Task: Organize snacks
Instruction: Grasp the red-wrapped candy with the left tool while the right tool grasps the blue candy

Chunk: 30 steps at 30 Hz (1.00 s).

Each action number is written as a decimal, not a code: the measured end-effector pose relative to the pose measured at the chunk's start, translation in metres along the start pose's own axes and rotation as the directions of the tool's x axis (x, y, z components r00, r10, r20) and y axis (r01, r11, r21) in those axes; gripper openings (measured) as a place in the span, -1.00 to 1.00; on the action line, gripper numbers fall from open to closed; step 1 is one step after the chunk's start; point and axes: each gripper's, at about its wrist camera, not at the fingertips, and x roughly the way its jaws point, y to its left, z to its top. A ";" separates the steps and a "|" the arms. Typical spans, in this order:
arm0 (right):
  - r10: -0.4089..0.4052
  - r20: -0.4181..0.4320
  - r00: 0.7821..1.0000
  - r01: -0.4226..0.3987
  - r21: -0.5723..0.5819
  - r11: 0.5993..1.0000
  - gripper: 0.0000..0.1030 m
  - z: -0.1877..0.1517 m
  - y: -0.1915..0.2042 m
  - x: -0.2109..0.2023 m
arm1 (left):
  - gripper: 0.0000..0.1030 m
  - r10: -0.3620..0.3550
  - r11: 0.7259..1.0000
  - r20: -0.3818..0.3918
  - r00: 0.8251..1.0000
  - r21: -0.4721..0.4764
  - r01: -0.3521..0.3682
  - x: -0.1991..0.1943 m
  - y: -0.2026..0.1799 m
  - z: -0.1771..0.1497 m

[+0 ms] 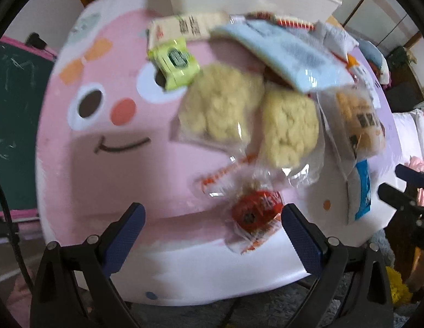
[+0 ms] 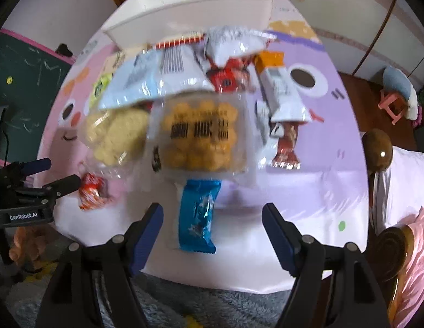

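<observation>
Both jaws are being held wide, empty. Left gripper [image 1: 213, 220] is being lined up on red candy [image 1: 257, 213] at 3 o'clock; right gripper [image 2: 213, 220] over blue packet [image 2: 197, 213]. White bin [image 2: 190, 13] is waiting at 12 o'clock, probably as destination.

Setting: a home, most likely a child's bedroom or playroom. A low counter [image 1: 108, 142] printed with pink and lilac cartoon faces is seen on grey shaggy carpet [image 2: 212, 300]. A green chalkboard [image 1: 17, 109] with a pink frame is placed to the left. A small pink stool [image 2: 393, 106] and a blue cushion [image 2: 397, 82] are noted on the dark wood floor. White bedding [image 2: 406, 169] beside a rounded wooden bedpost [image 2: 377, 150] is recorded at right, along with closet doors [image 2: 376, 13] behind.
</observation>
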 end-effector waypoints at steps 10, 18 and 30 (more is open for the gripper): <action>-0.002 -0.074 0.997 -0.003 -0.069 0.998 0.21 -0.004 0.020 0.032 | 0.77 -0.036 0.998 -0.077 0.996 0.041 0.039 0.028 -0.019 -0.008; -0.010 -0.099 0.995 0.000 -0.101 0.995 -0.22 -0.003 0.034 0.042 | 0.27 -0.027 0.997 -0.083 0.996 0.071 0.033 0.036 -0.037 -0.006; 0.087 -0.032 0.996 -0.090 -0.095 0.991 -0.49 -0.010 0.022 0.013 | -0.55 -0.076 0.995 -0.041 0.996 0.055 0.078 0.014 -0.023 -0.009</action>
